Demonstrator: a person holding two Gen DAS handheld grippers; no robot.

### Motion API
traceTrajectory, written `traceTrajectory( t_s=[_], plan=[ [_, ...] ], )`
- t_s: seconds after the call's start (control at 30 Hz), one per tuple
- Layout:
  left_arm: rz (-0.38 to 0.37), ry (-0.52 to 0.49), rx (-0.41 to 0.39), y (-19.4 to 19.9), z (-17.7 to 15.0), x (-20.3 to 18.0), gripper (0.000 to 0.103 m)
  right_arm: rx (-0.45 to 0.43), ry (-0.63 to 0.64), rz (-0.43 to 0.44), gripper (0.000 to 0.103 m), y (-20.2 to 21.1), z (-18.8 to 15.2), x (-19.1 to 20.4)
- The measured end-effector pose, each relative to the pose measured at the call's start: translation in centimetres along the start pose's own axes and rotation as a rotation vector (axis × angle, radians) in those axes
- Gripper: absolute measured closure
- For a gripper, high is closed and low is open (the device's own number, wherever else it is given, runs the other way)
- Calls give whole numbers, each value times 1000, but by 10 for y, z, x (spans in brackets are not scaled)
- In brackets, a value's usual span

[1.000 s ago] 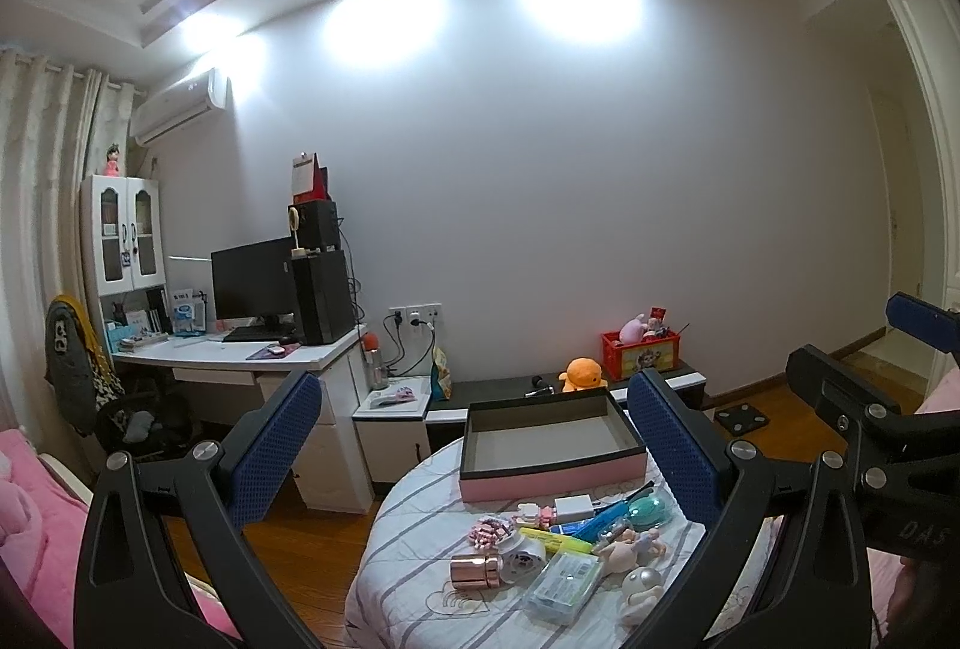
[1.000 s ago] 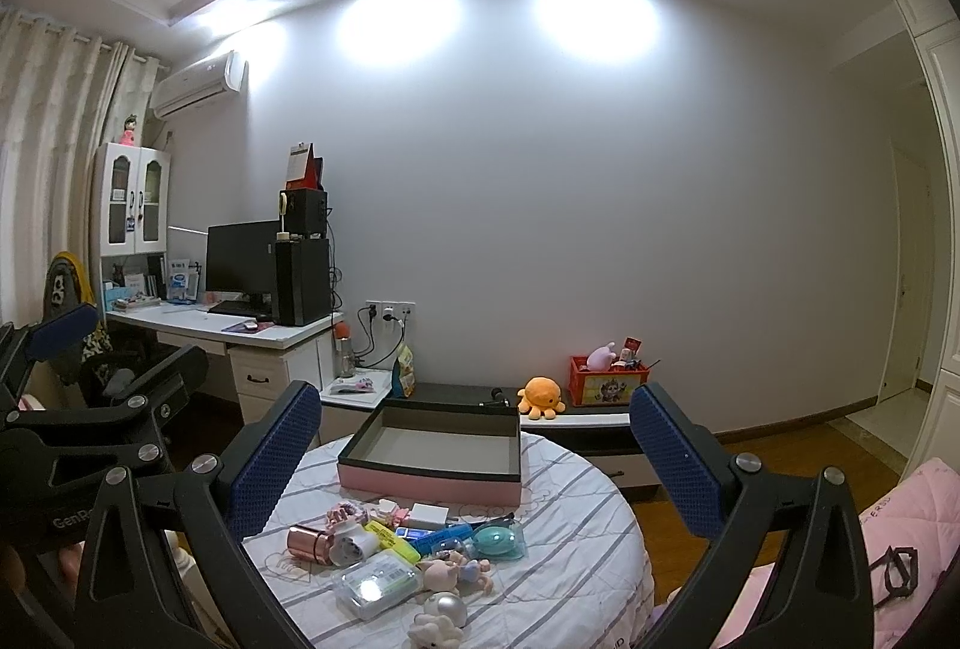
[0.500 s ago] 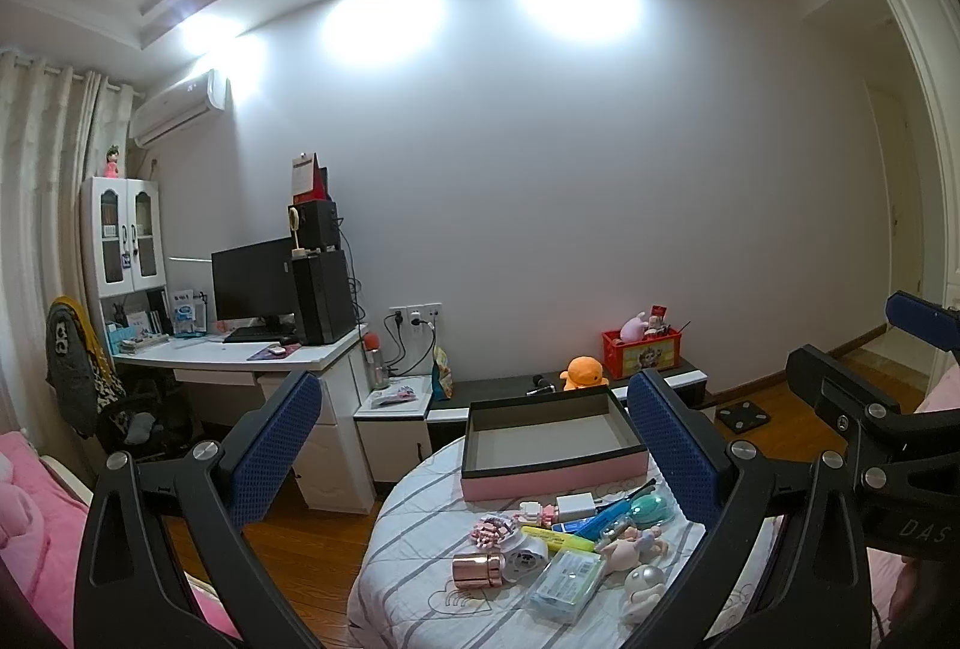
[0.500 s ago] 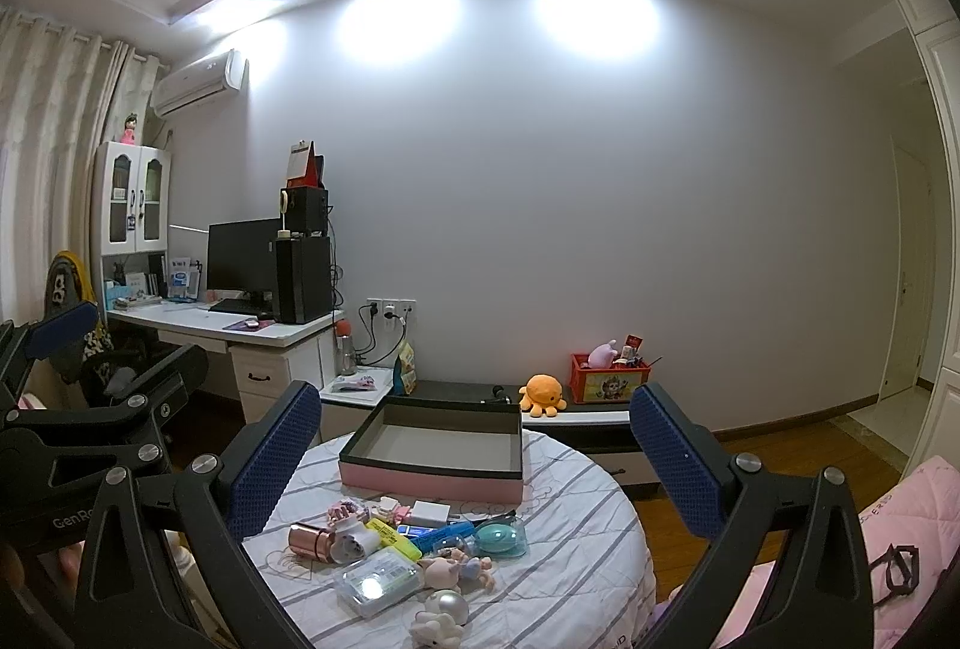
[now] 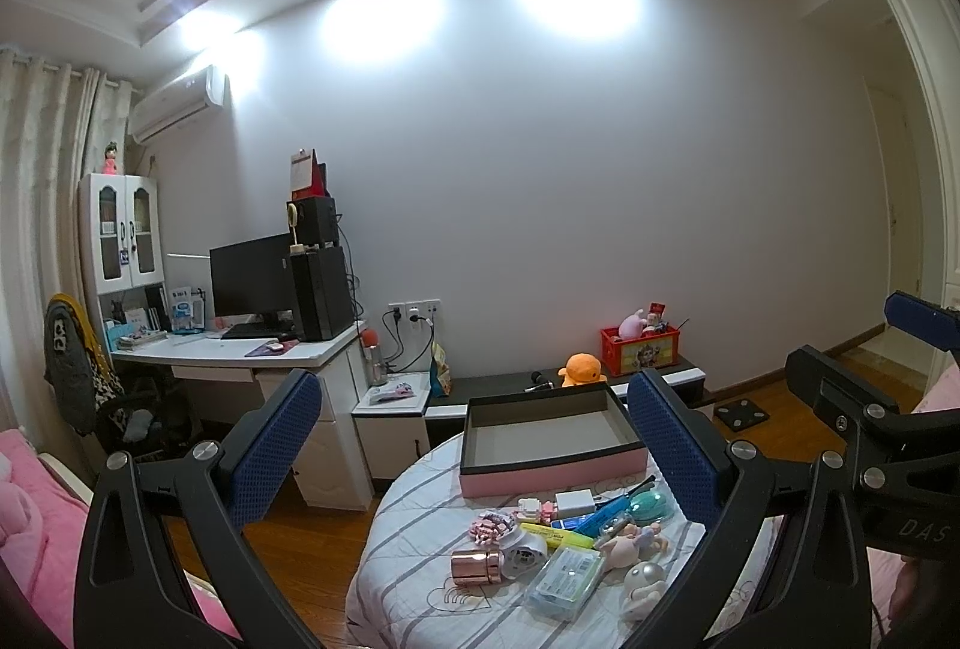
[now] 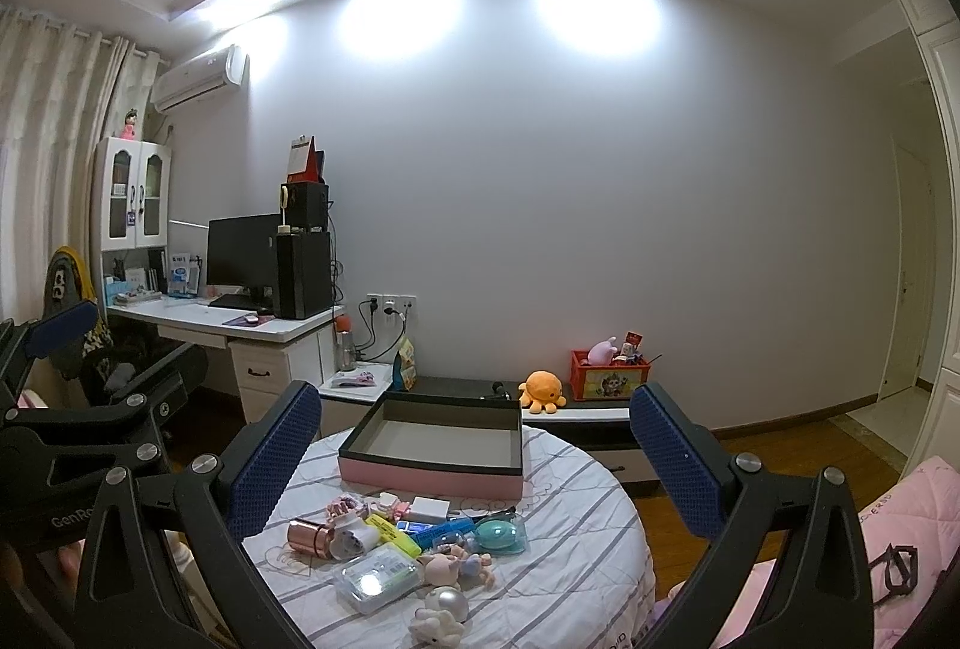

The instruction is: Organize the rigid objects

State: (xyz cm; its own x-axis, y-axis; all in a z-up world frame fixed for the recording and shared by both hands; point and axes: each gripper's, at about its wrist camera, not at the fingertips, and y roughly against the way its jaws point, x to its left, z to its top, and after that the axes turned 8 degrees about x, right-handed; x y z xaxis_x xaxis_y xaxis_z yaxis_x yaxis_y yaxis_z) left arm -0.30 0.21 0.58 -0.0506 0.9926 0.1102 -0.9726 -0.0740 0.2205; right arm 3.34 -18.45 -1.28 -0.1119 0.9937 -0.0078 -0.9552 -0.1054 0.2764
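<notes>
An empty pink box (image 5: 549, 442) (image 6: 432, 448) sits at the far side of a round striped table (image 5: 414, 577) (image 6: 576, 547). In front of it lies a pile of small items: a rose-gold cylinder (image 5: 475, 568) (image 6: 309, 536), a yellow highlighter (image 5: 549, 535) (image 6: 393, 527), a clear plastic case (image 5: 565, 583) (image 6: 377, 577), a teal oval case (image 5: 645, 505) (image 6: 498, 535) and small figurines (image 6: 456, 568). My left gripper (image 5: 474, 463) and right gripper (image 6: 474, 463) are both open and empty, held above and short of the pile.
A white desk (image 5: 240, 355) with monitor and speakers stands at left, a low cabinet (image 5: 540, 385) with an orange plush behind the table. Pink bedding (image 5: 36, 517) is at the left, pink fabric (image 6: 888, 517) at the right. The wooden floor surrounds the table.
Both views have hardly shifted; the table items sit slightly lower and nearer in the left wrist view. Both grippers stay open.
</notes>
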Motion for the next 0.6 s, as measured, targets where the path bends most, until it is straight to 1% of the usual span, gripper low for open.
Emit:
traceTrajectory(
  t_s=[0.6],
  plan=[
    [1, -1, 2, 0, 1, -1, 0, 7, 0, 0, 0, -3, 2, 0]
  ],
)
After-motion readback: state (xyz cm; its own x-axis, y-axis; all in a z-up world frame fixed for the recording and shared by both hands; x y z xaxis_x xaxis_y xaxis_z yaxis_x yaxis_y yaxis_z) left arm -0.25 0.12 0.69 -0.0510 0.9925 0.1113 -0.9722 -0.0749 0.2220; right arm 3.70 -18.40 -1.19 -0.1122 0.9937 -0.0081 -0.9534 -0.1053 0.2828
